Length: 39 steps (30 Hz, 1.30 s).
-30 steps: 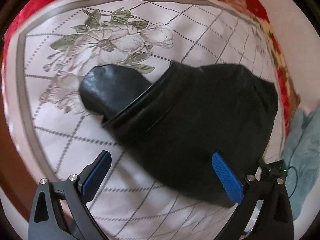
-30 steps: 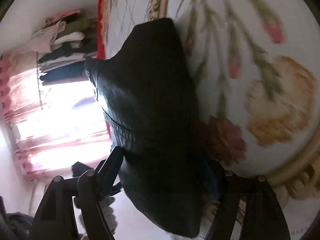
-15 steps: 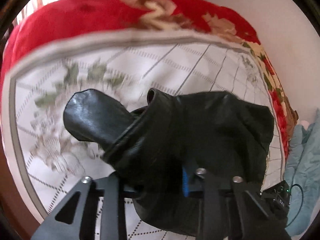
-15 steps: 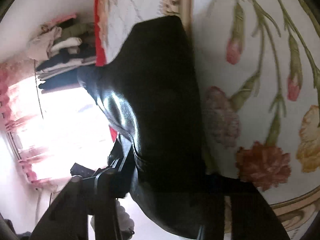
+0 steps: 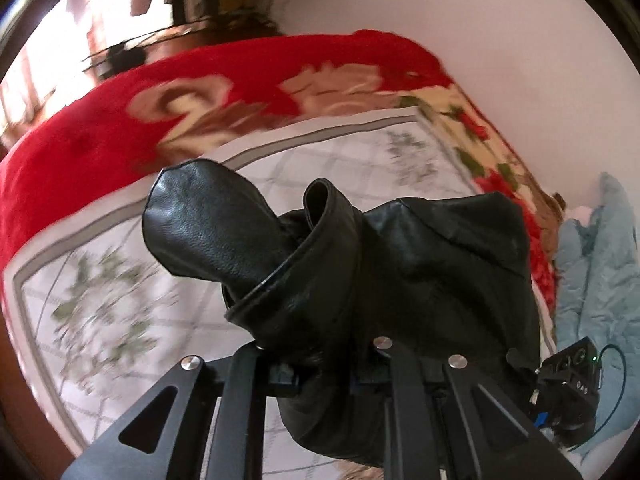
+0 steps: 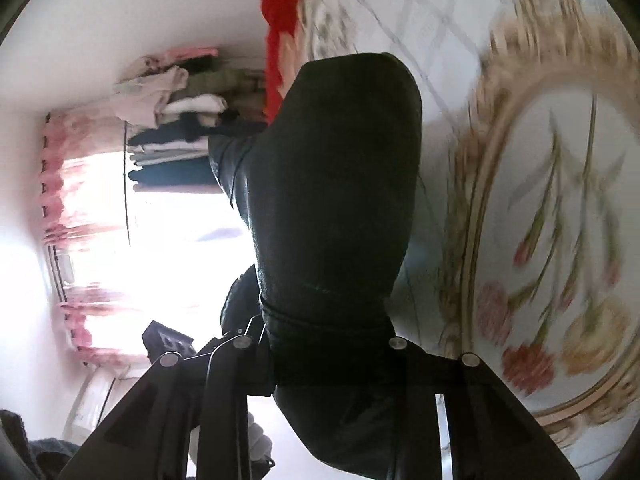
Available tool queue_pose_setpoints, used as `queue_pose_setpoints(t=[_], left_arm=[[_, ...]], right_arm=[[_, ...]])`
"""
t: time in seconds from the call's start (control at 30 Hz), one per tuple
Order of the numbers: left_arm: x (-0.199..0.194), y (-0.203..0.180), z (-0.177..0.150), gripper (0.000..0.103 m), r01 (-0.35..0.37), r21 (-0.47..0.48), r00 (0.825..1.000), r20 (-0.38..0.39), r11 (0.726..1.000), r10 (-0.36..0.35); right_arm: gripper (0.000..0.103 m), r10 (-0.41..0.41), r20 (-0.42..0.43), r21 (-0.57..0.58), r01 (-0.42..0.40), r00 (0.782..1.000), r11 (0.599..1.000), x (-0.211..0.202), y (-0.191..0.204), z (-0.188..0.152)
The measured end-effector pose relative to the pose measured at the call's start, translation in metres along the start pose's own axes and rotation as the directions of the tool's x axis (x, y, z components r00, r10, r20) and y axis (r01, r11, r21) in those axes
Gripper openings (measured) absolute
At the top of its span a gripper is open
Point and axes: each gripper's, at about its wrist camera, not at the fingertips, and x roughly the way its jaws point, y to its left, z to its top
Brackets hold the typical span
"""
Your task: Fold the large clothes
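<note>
Both wrist views close, sharing black leather garment (image 5: 420,264), bed (image 6: 520,184)

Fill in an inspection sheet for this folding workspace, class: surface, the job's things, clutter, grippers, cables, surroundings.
Surface: white floral bedspread over a red blanket; both blurred.
Job's things: black leather garment, bunched and lifted; a rounded flap sticks out on its left.
Clutter: light blue cloth at the bed's right edge; stacked folded clothes near the window.
Grippers: left gripper shut on the garment; right gripper shut on it too.
Cables: thin dark cable looping from a small black device.
Surroundings: white wall; bright window with pink curtains.
</note>
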Motion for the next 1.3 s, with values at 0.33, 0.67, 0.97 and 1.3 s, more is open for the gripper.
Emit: queue_pose_setpoints(t=[0.33, 0.67, 0.97, 1.3], left_arm=[[0.075, -0.168, 0.037, 0.011, 0.169, 0.110, 0.986, -0.010, 0.980, -0.169], [0.213, -0.301, 0.019, 0.012, 0.210, 0.250, 0.974, -0.141, 0.945, -0.179], [0.239, -0.312, 0.004, 0.043, 0.113, 0.384, 0.977, -0.211, 0.916, -0.032], [0.188, -0.330, -0.014, 0.101, -0.109, 0.639, 0.980, -0.058, 0.762, 0.189]], right_arm=[[0.031, -0.017, 0.155, -0.057, 0.026, 0.988, 0.998, -0.141, 0.007, 0.131], [0.031, -0.068, 0.223, 0.058, 0.056, 0.972, 0.997, -0.244, -0.095, 0.274], [0.060, -0.266, 0.209, 0.161, 0.236, 0.941, 0.958, -0.269, -0.135, 0.298], [0.078, -0.791, 0.273, 0.193, 0.774, 0.548, 0.603, -0.275, -0.042, 0.242]])
